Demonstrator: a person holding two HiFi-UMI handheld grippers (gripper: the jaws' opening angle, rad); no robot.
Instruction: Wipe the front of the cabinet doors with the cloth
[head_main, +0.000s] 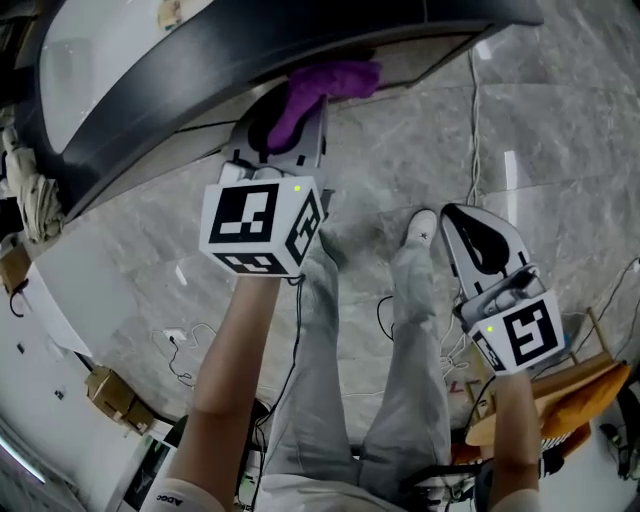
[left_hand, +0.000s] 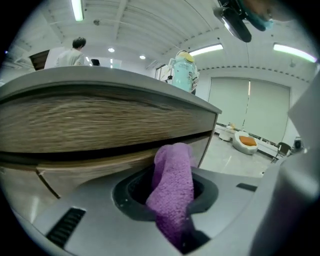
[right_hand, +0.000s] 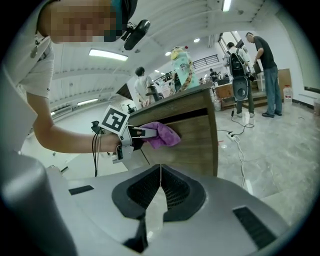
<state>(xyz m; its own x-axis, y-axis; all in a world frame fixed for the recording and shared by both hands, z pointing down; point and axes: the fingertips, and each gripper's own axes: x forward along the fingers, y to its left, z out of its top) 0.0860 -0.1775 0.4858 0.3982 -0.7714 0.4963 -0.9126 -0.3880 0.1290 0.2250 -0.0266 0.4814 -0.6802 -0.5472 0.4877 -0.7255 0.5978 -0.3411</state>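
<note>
Left gripper (head_main: 298, 112): fingers clamped on the purple cloth (left_hand: 172, 182), its bunched end against the wood-grain cabinet door (right_hand: 195, 137) near the top edge, placed for wiping. Right gripper (right_hand: 159, 195): fingers pressed together, empty, held low and apart, apparently idle.

Motion blur smears the wood-grain cabinet door (left_hand: 100, 117) in the left gripper view, so its surface cannot be read. The purple terry cloth (left_hand: 172, 192) covers the pads of the left gripper (left_hand: 170, 190), and its lower end sinks out of sight between the jaws. In the head view, the grey worktop (head_main: 300, 55) overhangs at its front edge and hides the doors. The pale green container (left_hand: 182, 70) at the worktop's corner is too small to identify.
</note>
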